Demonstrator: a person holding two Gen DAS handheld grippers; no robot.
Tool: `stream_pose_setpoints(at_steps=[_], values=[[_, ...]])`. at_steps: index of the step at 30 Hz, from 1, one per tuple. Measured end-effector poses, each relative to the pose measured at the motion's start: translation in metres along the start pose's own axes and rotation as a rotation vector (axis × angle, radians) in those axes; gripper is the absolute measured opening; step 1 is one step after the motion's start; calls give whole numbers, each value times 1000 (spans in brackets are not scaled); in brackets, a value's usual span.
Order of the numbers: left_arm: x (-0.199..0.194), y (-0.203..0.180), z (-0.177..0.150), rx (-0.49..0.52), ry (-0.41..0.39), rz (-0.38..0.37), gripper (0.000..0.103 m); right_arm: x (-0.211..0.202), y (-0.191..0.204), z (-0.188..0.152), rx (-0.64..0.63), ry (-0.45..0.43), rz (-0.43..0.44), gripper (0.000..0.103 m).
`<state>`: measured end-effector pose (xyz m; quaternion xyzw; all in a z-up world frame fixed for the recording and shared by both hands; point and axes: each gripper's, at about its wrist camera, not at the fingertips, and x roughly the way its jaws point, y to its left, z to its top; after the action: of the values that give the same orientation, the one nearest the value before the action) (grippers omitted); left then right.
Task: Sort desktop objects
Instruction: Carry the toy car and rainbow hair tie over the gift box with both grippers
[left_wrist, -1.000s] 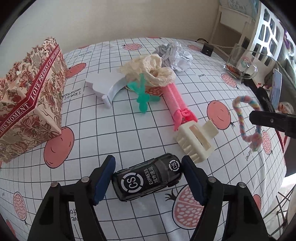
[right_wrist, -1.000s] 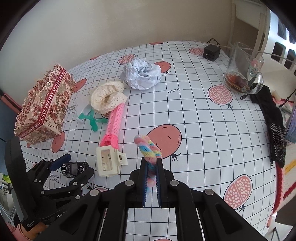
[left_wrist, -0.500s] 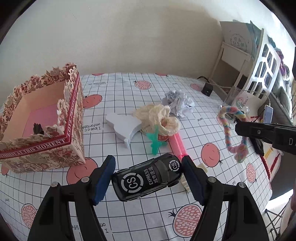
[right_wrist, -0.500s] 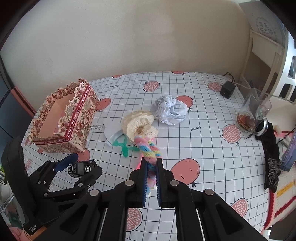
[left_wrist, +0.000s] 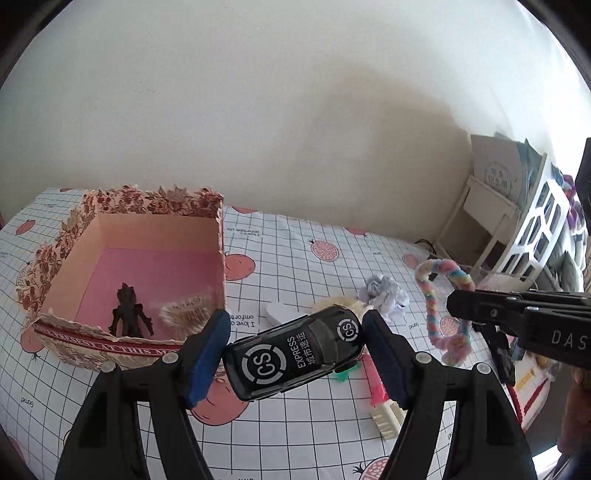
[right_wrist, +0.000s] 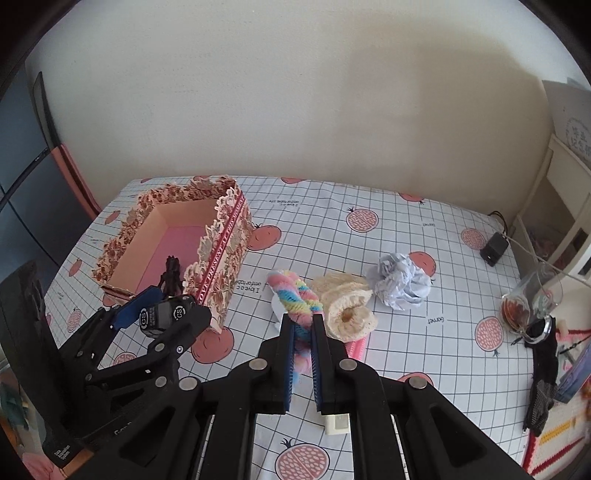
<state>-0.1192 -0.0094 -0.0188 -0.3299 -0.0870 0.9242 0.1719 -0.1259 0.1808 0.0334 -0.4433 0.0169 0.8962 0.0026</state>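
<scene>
My left gripper is shut on a black toy car marked "CS EXPRESS" and holds it in the air, just right of the floral box. The open box has a pink floor with a dark figurine and a beige brush inside. My right gripper is shut on a fluffy pastel rainbow ring, lifted above the table; the ring also shows in the left wrist view. The left gripper with the car shows in the right wrist view, beside the box.
On the checkered cloth lie a crumpled paper ball, a cream lace scrunchie, a pink comb, a cream hair claw, a green clip and a white piece. A glass jug and a black adapter stand at the right.
Both grippers have risen from the table with their loads. The left gripper has carried the car up and toward the box, whose inside has come into view.
</scene>
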Motion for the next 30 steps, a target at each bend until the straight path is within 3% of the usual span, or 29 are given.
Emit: stream_pose_setpoints(at_steps=[5,8,15,30], values=[[-20,12,23,-17,-86,8,75,4,23,15,-3,-6,42,9],[-30,28,34,-17,-140,54,75,3,40,25,-40,-16,46,9],[-45,97,46,-209,-219,105,75,4,81,47,-96,-47,95,9],[-47,171,29,-436,-206,140,75,33,135,69,-133,-22,166,9]])
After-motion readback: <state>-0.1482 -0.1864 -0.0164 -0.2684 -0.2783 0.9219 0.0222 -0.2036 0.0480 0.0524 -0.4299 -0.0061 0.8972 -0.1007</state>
